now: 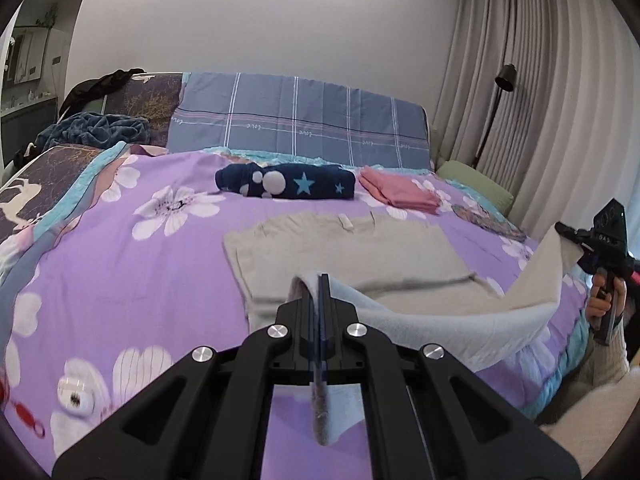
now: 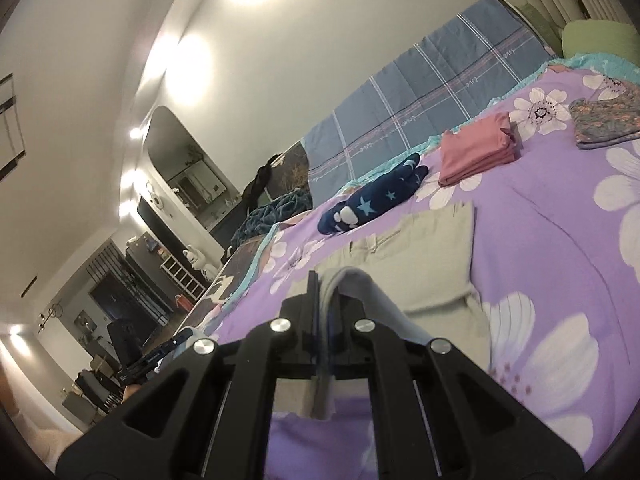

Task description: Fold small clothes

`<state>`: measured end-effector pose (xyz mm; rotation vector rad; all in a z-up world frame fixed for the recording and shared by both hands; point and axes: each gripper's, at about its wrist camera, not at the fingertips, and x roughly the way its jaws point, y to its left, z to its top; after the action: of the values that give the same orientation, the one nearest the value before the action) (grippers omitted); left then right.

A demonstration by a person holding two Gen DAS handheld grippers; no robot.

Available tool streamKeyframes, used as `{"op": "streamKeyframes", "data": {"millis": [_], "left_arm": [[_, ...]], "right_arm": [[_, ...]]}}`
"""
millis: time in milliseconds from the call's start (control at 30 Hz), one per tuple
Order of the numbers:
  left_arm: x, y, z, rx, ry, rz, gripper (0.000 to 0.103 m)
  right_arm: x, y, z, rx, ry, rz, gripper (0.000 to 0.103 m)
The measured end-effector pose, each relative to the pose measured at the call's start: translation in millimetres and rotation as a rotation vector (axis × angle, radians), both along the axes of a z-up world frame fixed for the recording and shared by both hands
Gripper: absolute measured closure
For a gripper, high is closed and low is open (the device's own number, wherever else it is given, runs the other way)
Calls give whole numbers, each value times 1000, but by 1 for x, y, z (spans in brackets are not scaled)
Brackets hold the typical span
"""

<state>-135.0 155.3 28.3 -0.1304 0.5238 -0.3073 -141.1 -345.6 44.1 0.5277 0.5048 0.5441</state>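
Beige garment (image 1: 344, 256) spread on our purple floral bed cover (image 1: 160, 280), near edge lifted. Left gripper (image 1: 322, 280) pinched tight on one corner; right gripper (image 2: 326, 284) likewise clamped on the other. Beyond it: navy star-print roll (image 1: 286, 186), folded pink piece (image 1: 400, 194), both lying apart from it.

A beige garment (image 1: 344, 252) lies spread flat on the bedspread just ahead of the left gripper (image 1: 320, 280), its near edge lifted off the bed, one corner pinched in that gripper's closed fingers, the other in the right gripper (image 2: 326, 284). Beyond it sit a rolled navy star-print piece (image 1: 286, 186) and a folded pink piece (image 1: 400, 194).
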Motion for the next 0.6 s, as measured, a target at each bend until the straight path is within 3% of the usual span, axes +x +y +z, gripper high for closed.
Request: {"op": "streamKeyframes", "data": {"millis": [367,500,600], "left_arm": [[121,-6,13,0,22,31,102],[181,-1,-13,18,86,102,102],[229,3,-56,8,192,138,102]], "right_arm": [[126,-4,-9,-20,82,-90,99],[188,-4,-31,-71,158,-147,99],[231,-3,-63,-129,259,-184,99]]}}
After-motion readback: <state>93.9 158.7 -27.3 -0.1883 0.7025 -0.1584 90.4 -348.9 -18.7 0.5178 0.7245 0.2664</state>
